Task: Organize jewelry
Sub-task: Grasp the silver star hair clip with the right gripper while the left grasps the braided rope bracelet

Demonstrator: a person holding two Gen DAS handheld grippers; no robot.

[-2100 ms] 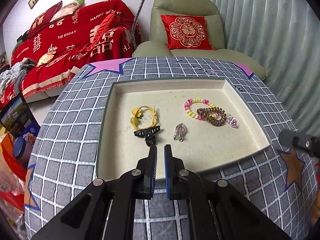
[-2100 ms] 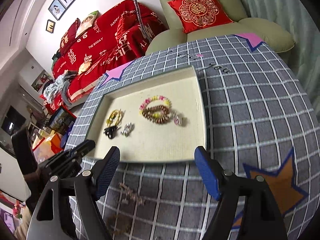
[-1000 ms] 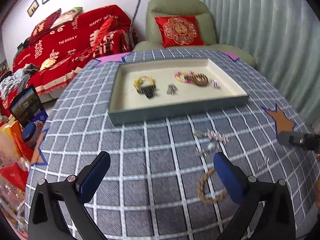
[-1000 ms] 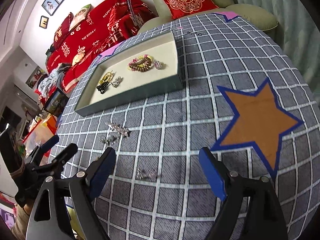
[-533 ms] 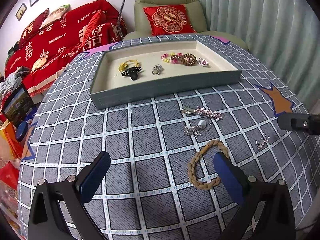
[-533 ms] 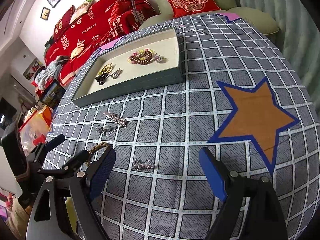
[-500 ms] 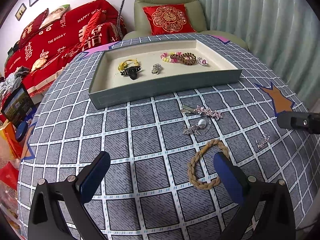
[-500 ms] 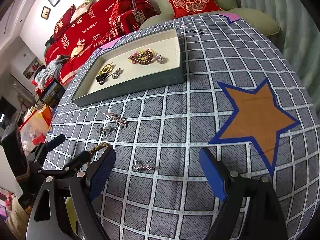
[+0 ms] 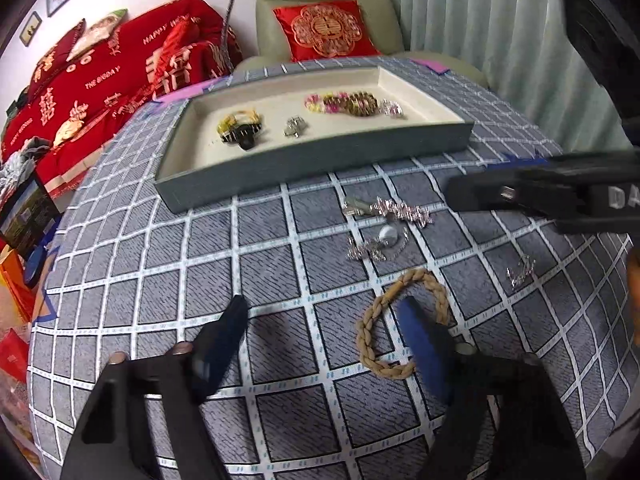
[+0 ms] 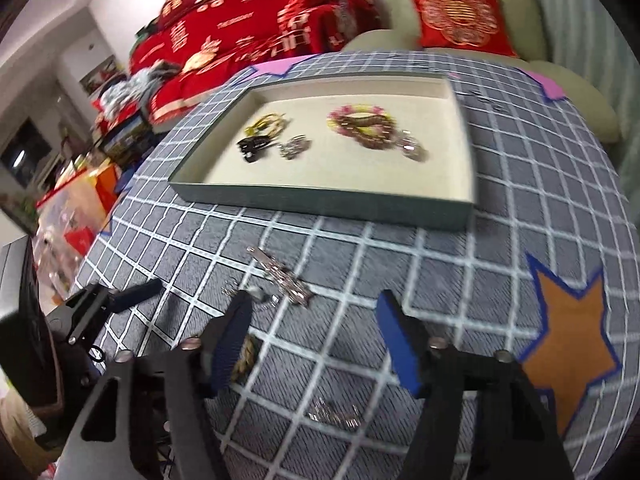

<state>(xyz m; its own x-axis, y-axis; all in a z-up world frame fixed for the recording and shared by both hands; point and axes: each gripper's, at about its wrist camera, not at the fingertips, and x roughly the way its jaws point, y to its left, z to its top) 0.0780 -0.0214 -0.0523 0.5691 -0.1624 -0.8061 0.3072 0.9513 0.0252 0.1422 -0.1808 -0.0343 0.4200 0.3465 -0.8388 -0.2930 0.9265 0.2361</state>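
A tan braided bracelet (image 9: 374, 320) lies on the checked tablecloth. My left gripper (image 9: 326, 322) hovers over it with its jaws closing. Its right fingertip (image 9: 416, 332) covers the loop's middle, and the pads press on nothing. Beyond the bracelet lie a silver hair clip (image 9: 388, 209), a silver chain with a pearl (image 9: 378, 242) and a small silver piece (image 9: 520, 270). My right gripper (image 10: 316, 322) is also closing, with nothing gripped. The hair clip (image 10: 280, 272) lies just past its tips and the small silver piece (image 10: 334, 414) near its base. The grey tray (image 9: 312, 164) holds several items.
In the tray lie a yellow tie with a black clip (image 9: 240, 130), a silver charm (image 9: 295, 126) and beaded bracelets (image 9: 344, 102). An orange star (image 10: 572, 344) marks the cloth at the right. A green armchair and a red-covered sofa stand behind the table.
Both grippers' jaws have narrowed. The left one moved in over the braided bracelet. The right one swung left and rolled, and now sits over the silver pieces.
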